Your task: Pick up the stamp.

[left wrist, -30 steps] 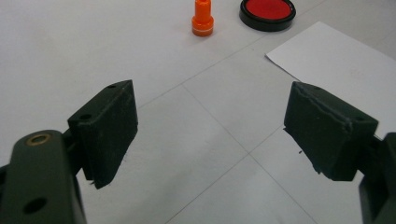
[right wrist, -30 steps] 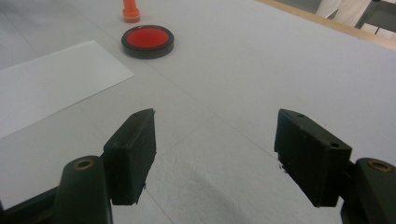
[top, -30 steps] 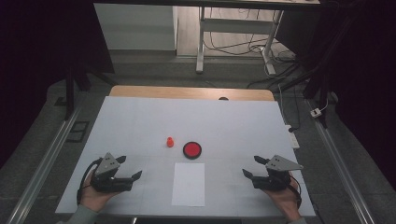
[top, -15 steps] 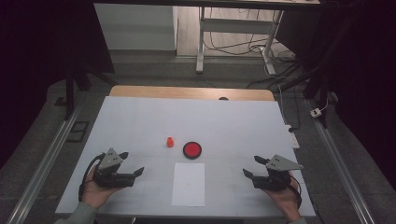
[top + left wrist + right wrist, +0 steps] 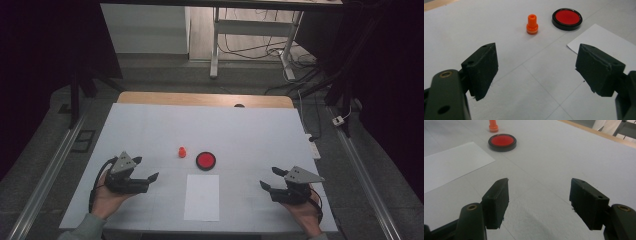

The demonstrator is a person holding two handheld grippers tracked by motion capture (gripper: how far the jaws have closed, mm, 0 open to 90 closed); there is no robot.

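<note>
White and wide, the worktop (image 5: pixel 150 130) is carrying three things near its middle, with dark floor and cables lying beyond its far edge. Largest of them, a white paper sheet (image 5: pixel 201 197) is lying flat toward the person's side, between the two hands. Just past its far edge a round red pad in a black rim (image 5: pixel 205 160) is sitting, and just to the left of that, apart from it, a small orange stamp (image 5: pixel 182 152) is standing upright, its long axis pointing straight up.

The left hand-held gripper (image 5: pixel 148 168) is resting low near the worktop's left side, jaws spread wide and grasping nothing; in the left gripper view the stamp (image 5: pixel 532 24) is lying ahead and slightly left of centre. The right hand-held gripper (image 5: pixel 270 178) is likewise released and empty, sitting well apart on the far side of the sheet. The left one is looking nearer to the stamp, so a forward reach with a slight rightward drift across the worktop seems the likely call.
</note>
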